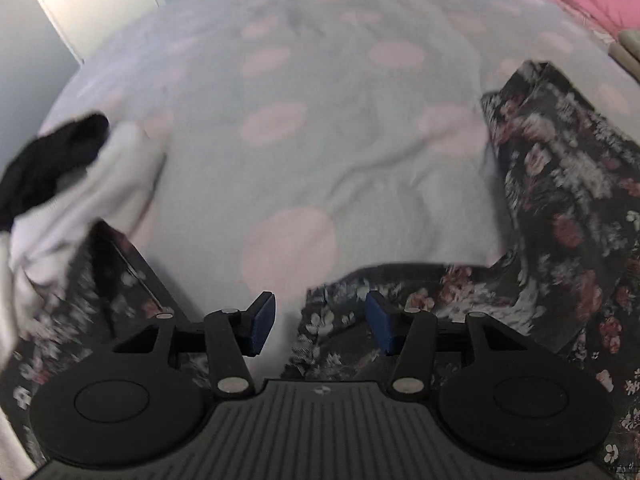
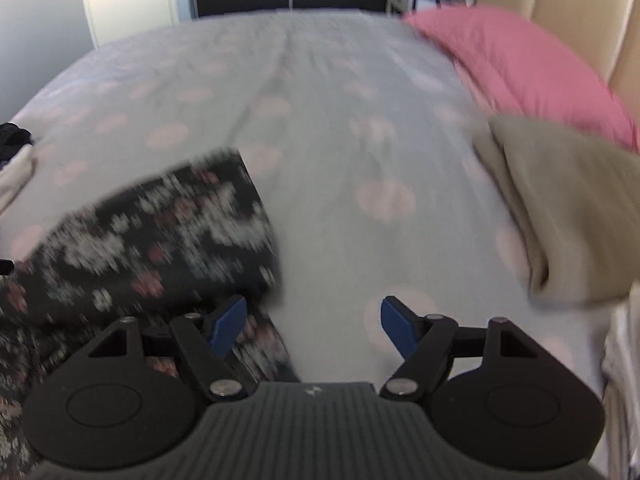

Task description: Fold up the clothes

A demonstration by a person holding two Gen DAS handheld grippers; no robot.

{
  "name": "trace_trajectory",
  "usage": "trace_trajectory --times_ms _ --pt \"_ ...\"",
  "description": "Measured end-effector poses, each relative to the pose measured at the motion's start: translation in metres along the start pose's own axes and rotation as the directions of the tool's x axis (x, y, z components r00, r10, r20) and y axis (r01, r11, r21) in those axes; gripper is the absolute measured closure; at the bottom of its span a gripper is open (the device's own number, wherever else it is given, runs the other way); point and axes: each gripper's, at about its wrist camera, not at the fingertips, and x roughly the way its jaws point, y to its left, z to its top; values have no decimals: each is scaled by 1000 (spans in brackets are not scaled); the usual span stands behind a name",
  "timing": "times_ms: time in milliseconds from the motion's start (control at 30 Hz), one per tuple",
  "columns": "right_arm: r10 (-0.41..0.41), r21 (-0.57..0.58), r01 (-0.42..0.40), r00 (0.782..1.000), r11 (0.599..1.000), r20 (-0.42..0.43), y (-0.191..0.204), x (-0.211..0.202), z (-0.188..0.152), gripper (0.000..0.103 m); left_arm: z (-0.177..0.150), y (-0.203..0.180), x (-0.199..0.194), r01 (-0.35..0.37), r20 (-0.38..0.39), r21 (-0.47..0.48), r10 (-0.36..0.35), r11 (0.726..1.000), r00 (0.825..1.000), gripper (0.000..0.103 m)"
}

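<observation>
A dark floral garment (image 1: pixel 560 200) lies on the bed, spread from the right side round under my left gripper (image 1: pixel 320 326) to the lower left. The left gripper is open and empty, hovering just above the garment's edge. In the right wrist view the same floral garment (image 2: pixel 160 236) lies left of centre, blurred. My right gripper (image 2: pixel 314 326) is open and empty, with its left finger over the garment's right edge and its right finger over bare bedspread.
The bed has a pale bedspread with pink dots (image 1: pixel 320 140). A white and black pile of clothes (image 1: pixel 60 184) lies at the left. A folded beige cloth (image 2: pixel 568 208) and a pink pillow (image 2: pixel 520 68) lie at the right, by a beige headboard (image 2: pixel 580 12).
</observation>
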Motion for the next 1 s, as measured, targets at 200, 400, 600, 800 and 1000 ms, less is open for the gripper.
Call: trace_trajectory --times_ms 200,400,600,800,1000 --pt "60 132 -42 988 990 -139 -22 22 -41 27 -16 4 4 50 -7 -79 -51 996 999 74" --pt "88 202 -47 976 978 -198 -16 30 -68 55 -20 4 -13 63 43 -116 -58 991 997 94" --pt "30 206 -16 997 978 -66 -11 -6 -65 93 -8 30 -70 -45 182 -162 75 986 980 95" --pt "-46 204 28 995 979 85 -18 -54 -40 94 11 89 -154 -191 309 -238 260 952 915 95" --pt "-210 226 170 964 959 166 -60 -87 -2 94 17 143 -209 -314 339 -312 414 897 845 96"
